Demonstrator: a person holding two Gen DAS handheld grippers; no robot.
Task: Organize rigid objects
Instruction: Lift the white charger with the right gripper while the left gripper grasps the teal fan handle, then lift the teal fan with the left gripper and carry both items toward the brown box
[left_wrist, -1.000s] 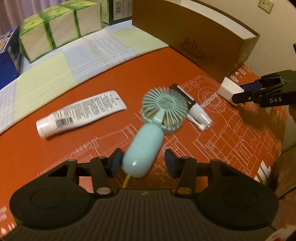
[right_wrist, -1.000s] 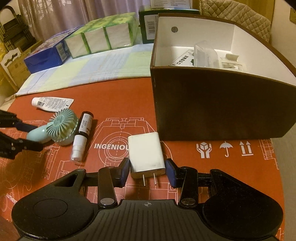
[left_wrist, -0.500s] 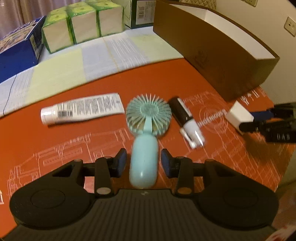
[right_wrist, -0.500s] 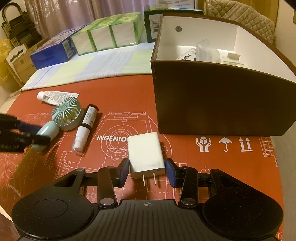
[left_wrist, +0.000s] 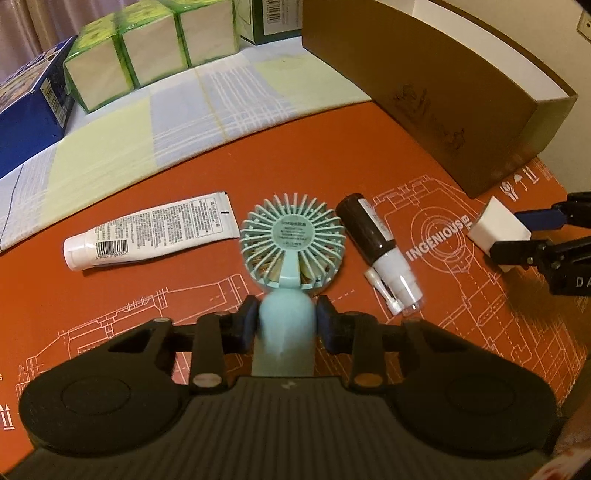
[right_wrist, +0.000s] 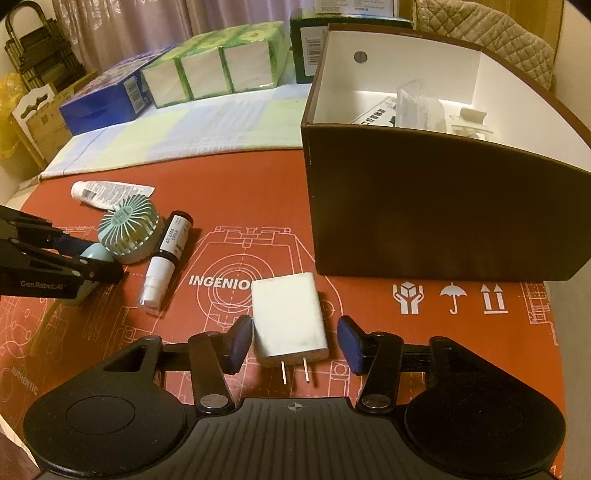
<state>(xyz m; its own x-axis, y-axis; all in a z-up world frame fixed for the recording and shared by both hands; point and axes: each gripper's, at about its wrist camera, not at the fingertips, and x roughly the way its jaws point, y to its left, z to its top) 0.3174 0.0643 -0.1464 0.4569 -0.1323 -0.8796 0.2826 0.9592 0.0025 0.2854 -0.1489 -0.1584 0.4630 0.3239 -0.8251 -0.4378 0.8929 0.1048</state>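
The left gripper (left_wrist: 284, 321) has just been closing and its blue pads now press on both sides of the pale teal handle of the handheld fan (left_wrist: 291, 240), which lies flat on the orange printed mat (left_wrist: 147, 295) with its round grille pointing away from the camera. A white tube (left_wrist: 147, 232) lies just left of the grille, its crimped end close to the fan's rim. Just right of the grille lies a dark spray bottle (left_wrist: 376, 243) with a white nozzle and clear cap.

The right gripper (right_wrist: 291, 343) has just been widening its jaws – the white plug adapter (right_wrist: 288, 317) sits between the pads, flat on the mat with its two prongs toward the camera. The left pad looks right at the adapter's edge, though contact cannot be told; a gap shows at the right pad, so the adapter is not gripped.

Beyond the adapter stands the brown box (right_wrist: 424, 206), white inside – a few pale items lie at its bottom. Behind the mat, on a checked cloth (right_wrist: 184, 129), sit green-wrapped tissue packs (right_wrist: 210, 70) and a blue carton (right_wrist: 103, 99).
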